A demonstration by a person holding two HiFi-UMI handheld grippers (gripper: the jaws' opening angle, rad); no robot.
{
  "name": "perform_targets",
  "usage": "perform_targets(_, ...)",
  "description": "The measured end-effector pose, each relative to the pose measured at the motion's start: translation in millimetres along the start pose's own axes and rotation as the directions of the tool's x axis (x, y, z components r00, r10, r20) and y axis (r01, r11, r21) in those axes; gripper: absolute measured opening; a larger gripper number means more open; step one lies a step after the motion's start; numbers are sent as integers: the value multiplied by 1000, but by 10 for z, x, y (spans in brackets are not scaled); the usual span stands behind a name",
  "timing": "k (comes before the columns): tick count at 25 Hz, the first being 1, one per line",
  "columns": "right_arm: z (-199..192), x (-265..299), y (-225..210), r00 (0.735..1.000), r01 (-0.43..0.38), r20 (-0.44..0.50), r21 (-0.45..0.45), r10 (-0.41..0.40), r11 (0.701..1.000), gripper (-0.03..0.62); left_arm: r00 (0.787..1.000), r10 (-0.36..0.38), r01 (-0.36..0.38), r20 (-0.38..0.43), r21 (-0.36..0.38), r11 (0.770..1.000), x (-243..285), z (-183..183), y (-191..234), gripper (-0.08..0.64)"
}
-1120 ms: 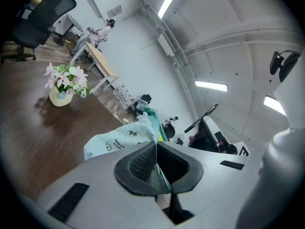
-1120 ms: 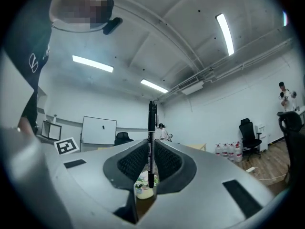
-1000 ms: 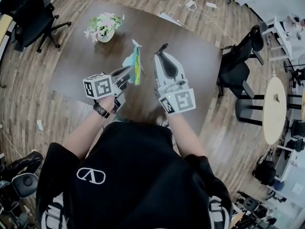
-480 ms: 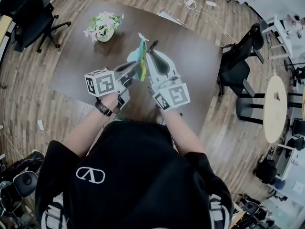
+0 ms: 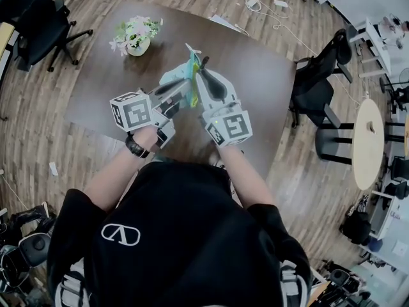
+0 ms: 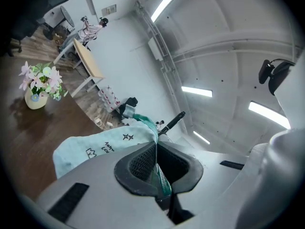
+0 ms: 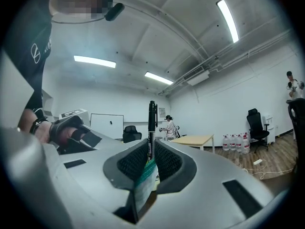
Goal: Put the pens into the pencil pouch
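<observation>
Your pen stands upright between the right gripper's jaws. They are closed on it, and a strip of the pouch's green-edged fabric is caught in the same gap. The left gripper pinches the pouch's rim, with its jaws pressed nearly together on the cloth. Both grippers meet at the pouch, raised above the table. 1 flower vase stands near the table's far left corner.

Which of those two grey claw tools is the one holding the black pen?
The right gripper: a black pen stands upright between its closed jaws. The left gripper has no pen; it pinches the pale blue fabric pouch.
</observation>
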State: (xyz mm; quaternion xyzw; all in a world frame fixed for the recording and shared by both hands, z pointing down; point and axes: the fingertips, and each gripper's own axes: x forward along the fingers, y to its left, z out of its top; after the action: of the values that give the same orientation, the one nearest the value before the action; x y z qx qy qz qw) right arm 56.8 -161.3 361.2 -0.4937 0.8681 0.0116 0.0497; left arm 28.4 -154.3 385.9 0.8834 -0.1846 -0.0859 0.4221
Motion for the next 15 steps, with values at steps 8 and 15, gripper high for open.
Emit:
perform_targets(8,129,-12,97,997,-67,28,20,66,998,123,1000,8,-8,27,10,1000,-26,76,43,11)
perform_targets(15,243,-104,-78,998,-3,55,16,2,1000,123,999,30,-31,42,8,999,-107,92,109,11)
